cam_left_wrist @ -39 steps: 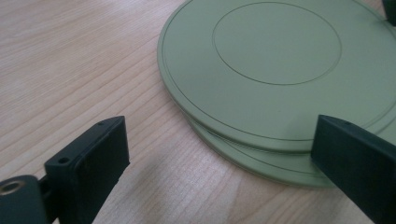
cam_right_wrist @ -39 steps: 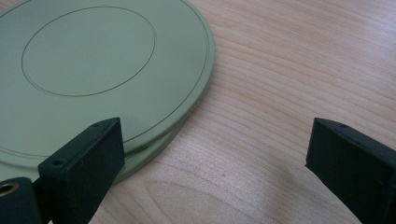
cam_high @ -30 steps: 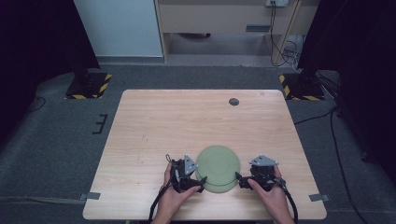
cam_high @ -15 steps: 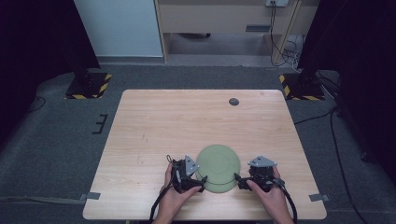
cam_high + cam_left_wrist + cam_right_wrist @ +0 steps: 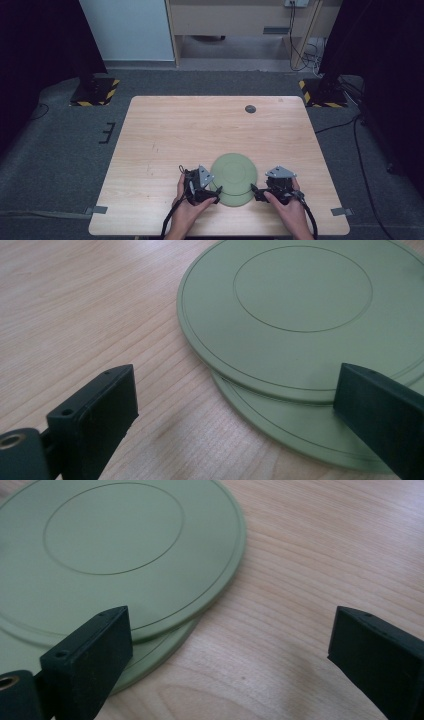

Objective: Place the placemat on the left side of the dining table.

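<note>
Two green plates lie stacked on the counter point(image 5: 165, 135), the upper plate point(image 5: 300, 305) shifted off the lower plate point(image 5: 280, 425). The left gripper point(image 5: 212, 192) and right gripper point(image 5: 256, 192) flank the stack, both with fingers spread wide and released, holding nothing. The stack's edge sits between each pair of fingers. The step looks like the approach; next, each needs to close on a rim.

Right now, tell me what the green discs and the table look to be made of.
Green discs: probably silicone or soft plastic; matte, no glare, thin moulded rings on top, two stacked slightly offset. Table: light wood or wood-look laminate, which I cannot tell; straight grain lines, smooth satin surface.
</note>
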Available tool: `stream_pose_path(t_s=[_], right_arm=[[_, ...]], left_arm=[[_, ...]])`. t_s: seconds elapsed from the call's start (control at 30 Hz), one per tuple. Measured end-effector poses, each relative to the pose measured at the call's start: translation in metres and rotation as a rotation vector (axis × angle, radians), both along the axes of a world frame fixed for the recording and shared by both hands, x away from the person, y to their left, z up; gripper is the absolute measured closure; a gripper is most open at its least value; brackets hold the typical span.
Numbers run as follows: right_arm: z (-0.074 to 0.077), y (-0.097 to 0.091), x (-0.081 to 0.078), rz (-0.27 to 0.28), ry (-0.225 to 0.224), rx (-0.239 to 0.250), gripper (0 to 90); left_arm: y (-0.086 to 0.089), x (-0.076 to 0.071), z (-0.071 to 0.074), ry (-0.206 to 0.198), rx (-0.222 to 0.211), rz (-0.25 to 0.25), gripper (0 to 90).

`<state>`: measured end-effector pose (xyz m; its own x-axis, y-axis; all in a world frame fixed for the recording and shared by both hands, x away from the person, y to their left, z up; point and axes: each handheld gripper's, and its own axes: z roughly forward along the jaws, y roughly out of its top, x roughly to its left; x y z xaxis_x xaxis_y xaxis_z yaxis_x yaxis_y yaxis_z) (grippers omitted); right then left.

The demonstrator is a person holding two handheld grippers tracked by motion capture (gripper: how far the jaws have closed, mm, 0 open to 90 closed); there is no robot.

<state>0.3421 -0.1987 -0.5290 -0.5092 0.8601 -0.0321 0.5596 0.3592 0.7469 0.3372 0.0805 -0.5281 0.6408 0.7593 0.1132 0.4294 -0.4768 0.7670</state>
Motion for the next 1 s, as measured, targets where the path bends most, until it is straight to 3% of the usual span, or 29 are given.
stream_pose_path(t_s=[1.0], right_arm=[[-0.0007,0.0037,0.0018,-0.005,0.001,-0.006,1.7]], left_arm=[[-0.0005,0.0046,-0.0006,-0.008,-0.003,0.03,2.5]])
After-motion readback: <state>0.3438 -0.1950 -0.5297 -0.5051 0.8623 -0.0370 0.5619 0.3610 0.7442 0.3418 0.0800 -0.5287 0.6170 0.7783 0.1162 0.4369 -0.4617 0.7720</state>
